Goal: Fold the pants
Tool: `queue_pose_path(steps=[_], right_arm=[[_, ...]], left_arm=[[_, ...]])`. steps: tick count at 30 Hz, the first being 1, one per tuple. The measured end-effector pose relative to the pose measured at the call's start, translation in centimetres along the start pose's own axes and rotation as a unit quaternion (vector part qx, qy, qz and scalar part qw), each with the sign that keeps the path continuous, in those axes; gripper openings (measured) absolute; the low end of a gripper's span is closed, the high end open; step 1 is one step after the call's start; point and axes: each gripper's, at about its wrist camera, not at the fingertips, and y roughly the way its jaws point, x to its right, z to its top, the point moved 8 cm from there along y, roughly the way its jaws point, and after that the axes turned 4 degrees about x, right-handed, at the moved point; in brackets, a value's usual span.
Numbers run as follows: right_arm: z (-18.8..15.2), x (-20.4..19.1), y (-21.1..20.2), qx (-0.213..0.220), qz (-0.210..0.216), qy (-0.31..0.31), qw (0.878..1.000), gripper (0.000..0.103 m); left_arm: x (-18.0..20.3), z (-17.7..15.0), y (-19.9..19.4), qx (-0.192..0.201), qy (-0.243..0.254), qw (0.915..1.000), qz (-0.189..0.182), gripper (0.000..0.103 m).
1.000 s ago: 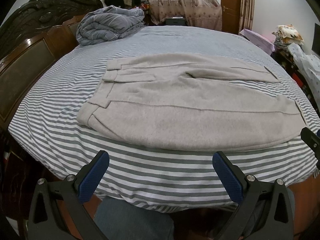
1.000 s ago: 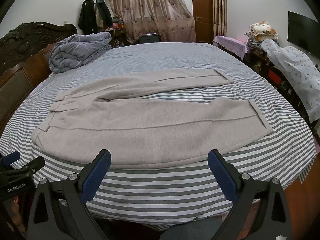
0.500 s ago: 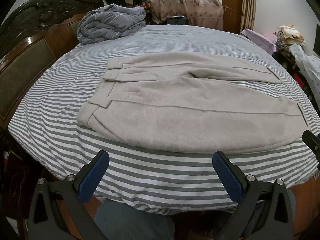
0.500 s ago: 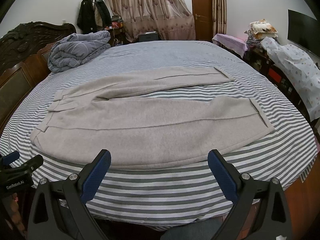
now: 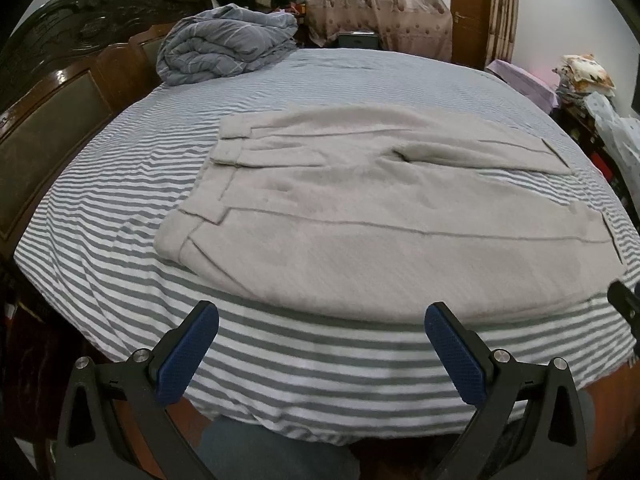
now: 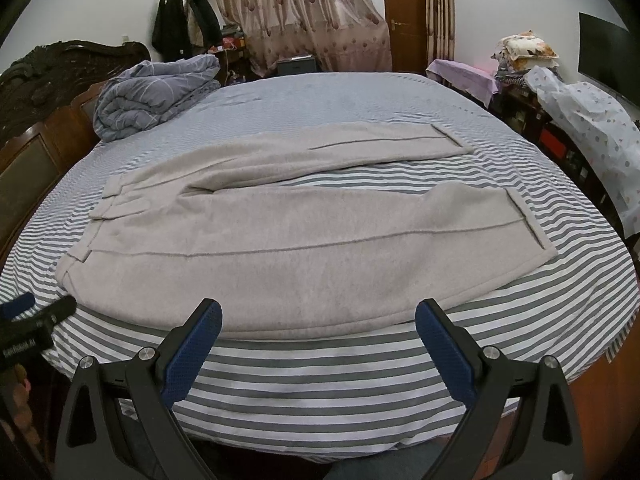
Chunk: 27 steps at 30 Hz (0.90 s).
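left gripper (image 5: 322, 336) jaws wide apart, empty, lower frame over bed edge | right gripper (image 6: 319, 334) likewise spread, empty | grey pants (image 6: 280, 248) flat, unfolded, mid-frame on striped bed (image 6: 320, 384), waistband left | rolled duvet (image 6: 156, 92) upper left

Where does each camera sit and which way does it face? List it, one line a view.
Left wrist: on the left hand-held gripper, jaws open, facing across the grey-and-white striped bed at the waist end of the light grey fleece pants; the right hand-held gripper's tip shows at the right edge.
Right wrist: on the right hand-held gripper, jaws open, facing the pant legs; the left hand-held gripper shows lower left.
Shared: pants, bed, rolled blue-grey quilt.
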Motion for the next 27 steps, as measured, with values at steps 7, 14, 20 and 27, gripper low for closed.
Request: queue_pose_path(steps=[7,14,20,27], right_arm=[[0.1,-0.1,1.5,-0.015,0.002,0.000,1.000,0.097],[0.2,-0.5,4.4,-0.037,0.005,0.005,0.999,0.097],[1.0,-2.0,8.2,-0.057,0.011,-0.002,0.998,0.097],[2.1,-3.8,12.3,-0.070,0.007,-0.009,0.997,0.096]], left_arm=[[-4.5,4.1,2.1,0.009,-0.019,0.9997,0.010,0.102],[-11.3,10.3,5.4,0.018,-0.057,0.9974,0.040,0.091],[-15.3,16.2,10.5,0.007,-0.082,0.9964,0.016,0.073],[-17.4,20.7,19.5,-0.048,-0.178,0.9790,-0.087,0.039]])
